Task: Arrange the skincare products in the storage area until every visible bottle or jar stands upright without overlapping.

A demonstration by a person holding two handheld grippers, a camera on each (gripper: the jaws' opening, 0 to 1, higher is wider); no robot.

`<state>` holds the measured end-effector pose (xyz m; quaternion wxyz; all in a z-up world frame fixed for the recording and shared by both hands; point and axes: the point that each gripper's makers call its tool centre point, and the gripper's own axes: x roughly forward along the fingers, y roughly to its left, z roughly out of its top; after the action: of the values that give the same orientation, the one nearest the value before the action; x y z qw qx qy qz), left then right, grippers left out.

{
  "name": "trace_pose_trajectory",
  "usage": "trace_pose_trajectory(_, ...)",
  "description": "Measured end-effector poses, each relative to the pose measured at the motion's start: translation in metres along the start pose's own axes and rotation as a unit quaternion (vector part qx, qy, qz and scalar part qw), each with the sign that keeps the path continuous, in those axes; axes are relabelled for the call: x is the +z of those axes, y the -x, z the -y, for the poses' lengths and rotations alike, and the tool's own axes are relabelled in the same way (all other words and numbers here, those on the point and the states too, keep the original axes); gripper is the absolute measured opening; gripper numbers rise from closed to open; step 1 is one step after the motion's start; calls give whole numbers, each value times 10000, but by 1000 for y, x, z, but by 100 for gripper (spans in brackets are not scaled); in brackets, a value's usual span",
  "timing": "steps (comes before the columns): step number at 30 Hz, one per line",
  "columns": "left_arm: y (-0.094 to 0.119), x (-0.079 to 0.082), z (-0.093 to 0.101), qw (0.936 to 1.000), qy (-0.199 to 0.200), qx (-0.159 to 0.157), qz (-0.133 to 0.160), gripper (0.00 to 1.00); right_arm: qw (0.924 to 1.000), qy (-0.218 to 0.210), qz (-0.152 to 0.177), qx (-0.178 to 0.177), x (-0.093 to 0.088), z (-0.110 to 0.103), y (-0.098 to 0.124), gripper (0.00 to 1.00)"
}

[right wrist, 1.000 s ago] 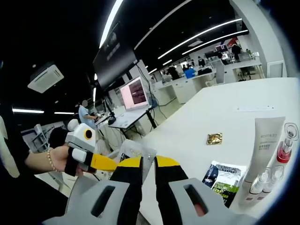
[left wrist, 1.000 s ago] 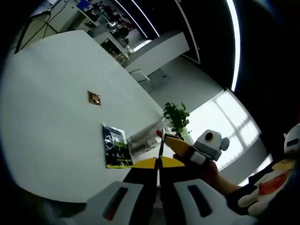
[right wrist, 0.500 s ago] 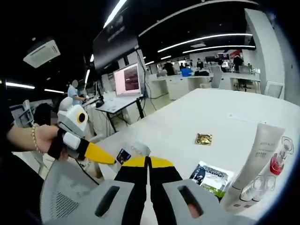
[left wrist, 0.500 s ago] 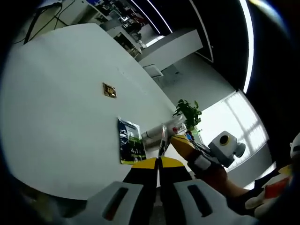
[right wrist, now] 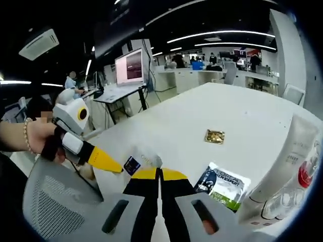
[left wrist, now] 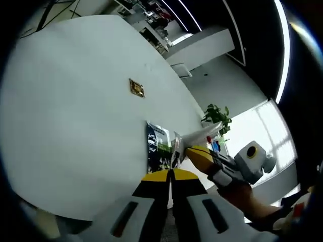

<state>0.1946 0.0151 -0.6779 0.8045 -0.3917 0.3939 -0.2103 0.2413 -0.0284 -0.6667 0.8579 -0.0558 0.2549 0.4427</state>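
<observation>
My left gripper is shut on a thin clear sachet with a dark label, which shows edge-on above its yellow tips. In the right gripper view, the sachet faces the camera, with the left gripper at its corner. My right gripper is shut just in front of the sachet; whether it touches it is unclear. A white tube, a red-capped bottle and small clear bottles lie together at the right. A green-and-black sachet lies flat beside them.
A small gold packet lies alone on the white table. A grey mesh chair stands at the table's near edge. Desks and a lit monitor fill the room behind. A potted plant stands past the table's far end.
The right gripper's jaws, slightly apart a second ago, are now together. Both cameras have tilted down toward the table. The left gripper still holds the clear sachet.
</observation>
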Motion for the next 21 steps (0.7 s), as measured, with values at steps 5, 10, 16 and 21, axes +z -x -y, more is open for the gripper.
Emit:
trace_pose_trajectory(5,-11,-3,-14,9997,-44,162,-153,5,9997,-7,-252,-27,-17,8,-14,1)
trace_pose_trajectory(10,-24,-7,-28,9990,-28,312,-308,5,9986,25,-522,-88,-34,16,-26,1)
trace_pose_trajectory(16,-33,-8,-42,9977,-95,491,-465,5,9966,29,-823,-92,-53,22,-40,1)
trace_pose_trajectory(21,-40,-11,-55,9964,-9,670,-526,5,9951,87,-985,-100,-62,24,-49,1)
